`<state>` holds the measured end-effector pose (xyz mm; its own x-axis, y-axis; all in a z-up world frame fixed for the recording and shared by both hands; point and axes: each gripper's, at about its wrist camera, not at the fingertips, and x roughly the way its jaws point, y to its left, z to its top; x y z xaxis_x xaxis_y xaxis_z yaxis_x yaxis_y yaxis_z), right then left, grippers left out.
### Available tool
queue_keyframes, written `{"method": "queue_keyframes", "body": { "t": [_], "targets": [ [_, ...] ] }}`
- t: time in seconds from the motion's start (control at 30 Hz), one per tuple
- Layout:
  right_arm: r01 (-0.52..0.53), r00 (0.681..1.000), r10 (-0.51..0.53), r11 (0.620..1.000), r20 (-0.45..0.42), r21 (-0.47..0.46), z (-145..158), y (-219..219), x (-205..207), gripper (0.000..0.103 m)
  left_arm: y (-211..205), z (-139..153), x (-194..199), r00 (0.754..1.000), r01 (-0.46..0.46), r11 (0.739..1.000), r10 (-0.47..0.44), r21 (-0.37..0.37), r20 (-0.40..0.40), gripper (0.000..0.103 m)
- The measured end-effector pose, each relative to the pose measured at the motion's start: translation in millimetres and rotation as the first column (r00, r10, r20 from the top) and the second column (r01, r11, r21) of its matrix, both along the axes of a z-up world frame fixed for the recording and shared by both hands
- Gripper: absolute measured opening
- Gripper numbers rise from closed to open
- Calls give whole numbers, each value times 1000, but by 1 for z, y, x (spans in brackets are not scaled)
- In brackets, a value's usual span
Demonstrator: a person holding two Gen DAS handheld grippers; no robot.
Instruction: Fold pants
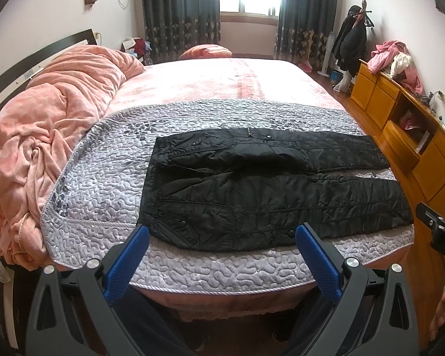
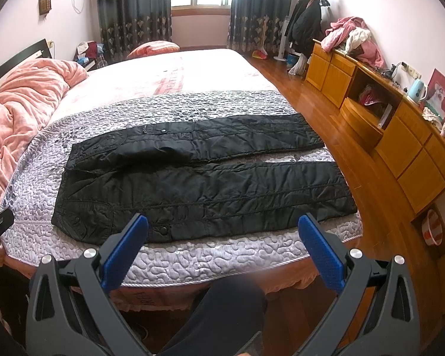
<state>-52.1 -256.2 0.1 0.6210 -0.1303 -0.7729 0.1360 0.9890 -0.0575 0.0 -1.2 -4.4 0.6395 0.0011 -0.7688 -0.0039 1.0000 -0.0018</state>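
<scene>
Black quilted pants (image 1: 267,190) lie flat on the grey quilted bedspread (image 1: 103,184), waist to the left, both legs stretched to the right with a narrow gap between them. They also show in the right wrist view (image 2: 198,187). My left gripper (image 1: 222,234) is open and empty, held above the near edge of the bed by the waist and hip. My right gripper (image 2: 222,225) is open and empty, above the near edge by the near leg. The right gripper also shows at the right edge of the left wrist view (image 1: 439,225).
A pink duvet (image 1: 53,124) is heaped on the left of the bed. A wooden cabinet (image 2: 385,124) runs along the right wall beyond a strip of wood floor (image 2: 356,184). A person's leg (image 2: 222,311) is below the bed's edge.
</scene>
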Motion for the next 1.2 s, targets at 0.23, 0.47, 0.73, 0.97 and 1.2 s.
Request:
{"method": "queue_keyframes", "body": {
  "t": [0.23,0.47,0.73,0.97,1.2],
  "targets": [
    [0,1000,0,1000,0,0,0,0,0,101,0,0,0,1000,1,1000,-1,-1,2,99],
    [2,1000,-2,1000,-2,-1,0,0,0,101,2,-2,0,1000,0,1000,0,-4,-4,99],
    [-45,994,41,998,101,42,-17,-14,9,101,24,-48,17,965,223,889,-261,-400,-43,99],
    [-4,999,18,945,-40,328,-92,-87,41,39,124,-138,60,964,-32,838,-118,-545,-238,98],
    [82,996,-69,942,-52,325,-129,-122,47,95,250,-229,104,895,-369,786,156,-497,-419,98]
  ]
}}
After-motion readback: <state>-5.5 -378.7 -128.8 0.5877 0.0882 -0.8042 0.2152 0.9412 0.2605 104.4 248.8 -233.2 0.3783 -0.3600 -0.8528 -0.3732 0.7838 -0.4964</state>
